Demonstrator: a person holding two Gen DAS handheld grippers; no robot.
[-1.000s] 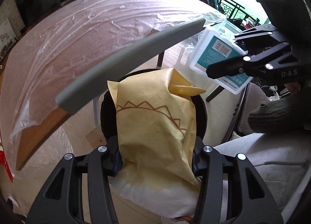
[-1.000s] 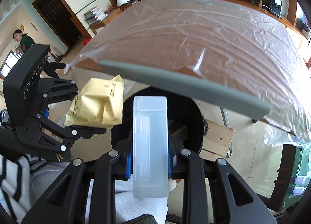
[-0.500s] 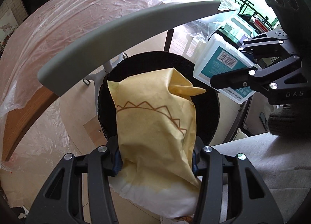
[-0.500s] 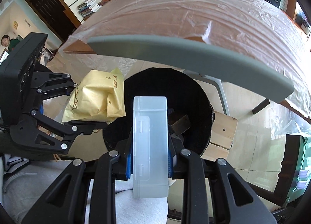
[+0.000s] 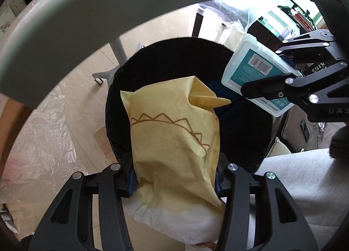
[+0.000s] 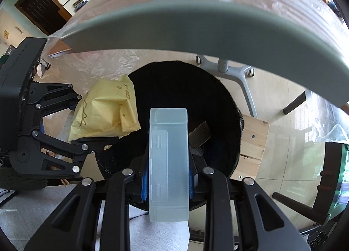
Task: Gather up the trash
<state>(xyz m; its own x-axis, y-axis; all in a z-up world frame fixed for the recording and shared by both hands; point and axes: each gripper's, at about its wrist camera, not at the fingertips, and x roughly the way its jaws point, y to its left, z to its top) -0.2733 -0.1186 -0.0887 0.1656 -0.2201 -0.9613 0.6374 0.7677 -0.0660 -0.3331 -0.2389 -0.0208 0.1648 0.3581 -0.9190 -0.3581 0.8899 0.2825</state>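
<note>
My left gripper (image 5: 175,177) is shut on a crumpled yellow paper bag (image 5: 174,139) and holds it over the near rim of a round black trash bin (image 5: 174,59) on the floor. My right gripper (image 6: 168,177) is shut on a translucent plastic box (image 6: 168,159) and holds it over the same bin (image 6: 174,85). In the left wrist view the box (image 5: 257,76) shows its teal barcode label at the bin's right rim. In the right wrist view the bag (image 6: 104,113) sits at the bin's left rim. Some scraps (image 6: 199,135) lie inside the bin.
A grey table edge (image 5: 109,7) covered in plastic film arches just above the bin; it also shows in the right wrist view (image 6: 196,24). A grey table leg base (image 6: 226,70), a wooden board (image 6: 253,139) and chair legs (image 6: 294,105) stand around the bin.
Both grippers have moved down below the table edge and closer over the bin, still holding the bag and the box.
</note>
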